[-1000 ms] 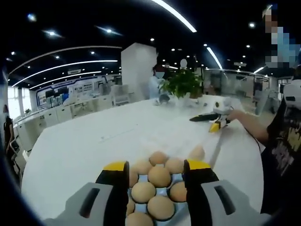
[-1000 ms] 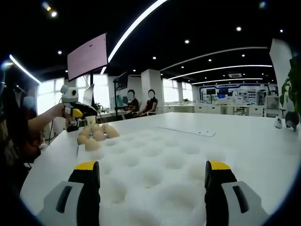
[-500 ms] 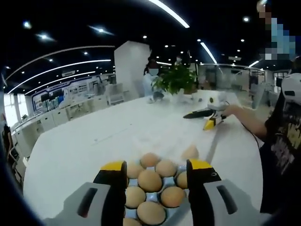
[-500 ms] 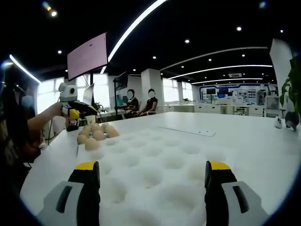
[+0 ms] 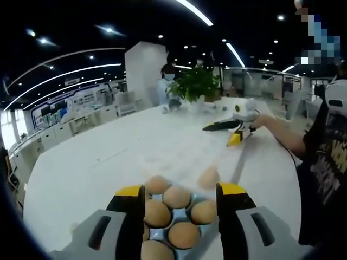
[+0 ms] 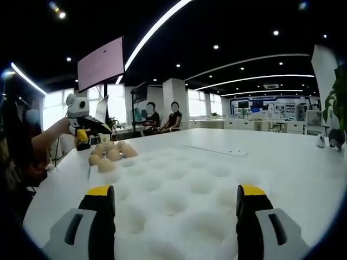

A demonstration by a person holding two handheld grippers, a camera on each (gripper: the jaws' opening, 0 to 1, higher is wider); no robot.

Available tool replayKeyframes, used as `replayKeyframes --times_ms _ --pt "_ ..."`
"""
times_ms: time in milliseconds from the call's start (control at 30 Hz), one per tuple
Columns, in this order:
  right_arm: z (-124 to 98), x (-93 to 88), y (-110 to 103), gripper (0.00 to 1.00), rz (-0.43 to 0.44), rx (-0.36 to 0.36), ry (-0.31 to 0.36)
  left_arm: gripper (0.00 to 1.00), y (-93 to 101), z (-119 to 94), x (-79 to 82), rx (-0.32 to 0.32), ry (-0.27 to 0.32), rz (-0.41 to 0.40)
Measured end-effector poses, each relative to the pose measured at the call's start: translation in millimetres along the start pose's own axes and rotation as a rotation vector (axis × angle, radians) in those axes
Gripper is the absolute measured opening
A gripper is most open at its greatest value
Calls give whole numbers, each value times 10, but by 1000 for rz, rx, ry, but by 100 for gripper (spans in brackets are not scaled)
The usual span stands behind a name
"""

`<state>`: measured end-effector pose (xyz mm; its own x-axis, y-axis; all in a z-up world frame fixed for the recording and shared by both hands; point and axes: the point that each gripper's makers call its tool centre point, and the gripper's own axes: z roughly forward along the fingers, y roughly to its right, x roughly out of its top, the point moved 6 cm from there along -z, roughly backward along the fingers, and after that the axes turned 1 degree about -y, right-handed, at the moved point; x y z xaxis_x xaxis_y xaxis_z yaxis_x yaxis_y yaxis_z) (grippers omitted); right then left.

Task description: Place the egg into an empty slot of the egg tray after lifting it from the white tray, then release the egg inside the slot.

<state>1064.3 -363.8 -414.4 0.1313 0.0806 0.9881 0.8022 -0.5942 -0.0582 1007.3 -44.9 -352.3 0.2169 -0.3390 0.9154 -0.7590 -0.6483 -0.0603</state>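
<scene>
On a long white table [image 5: 97,162], the left gripper [image 5: 180,203] hovers over the egg tray [image 5: 172,230], its yellow-tipped jaws spread wide and holding nothing, with brown eggs [image 5: 158,213] in the slots between them. One loose egg [image 5: 208,176] lies just beyond that tray, on the white tray [image 6: 179,189]. In the right gripper view, the right gripper [image 6: 176,208] is also wide open and empty above the white tray's bare dimples. A potted plant [image 5: 194,84] stands at the table's far end.

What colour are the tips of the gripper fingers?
Yellow, on black fingers; clearest in the right gripper view.
</scene>
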Motion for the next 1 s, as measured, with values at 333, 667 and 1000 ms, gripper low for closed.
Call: replayKeyframes --times_ms 333,667,1000 --pt "3 -1 0 97 -2 0 -4 54 112 164 2 -43 -19 19" --pt "8 1 -1 97 -2 -1 -4 55 191 280 -9 -71 -31 22" --pt "11 1 -3 96 -3 -2 -5 54 265 396 -20 -73 -42 27"
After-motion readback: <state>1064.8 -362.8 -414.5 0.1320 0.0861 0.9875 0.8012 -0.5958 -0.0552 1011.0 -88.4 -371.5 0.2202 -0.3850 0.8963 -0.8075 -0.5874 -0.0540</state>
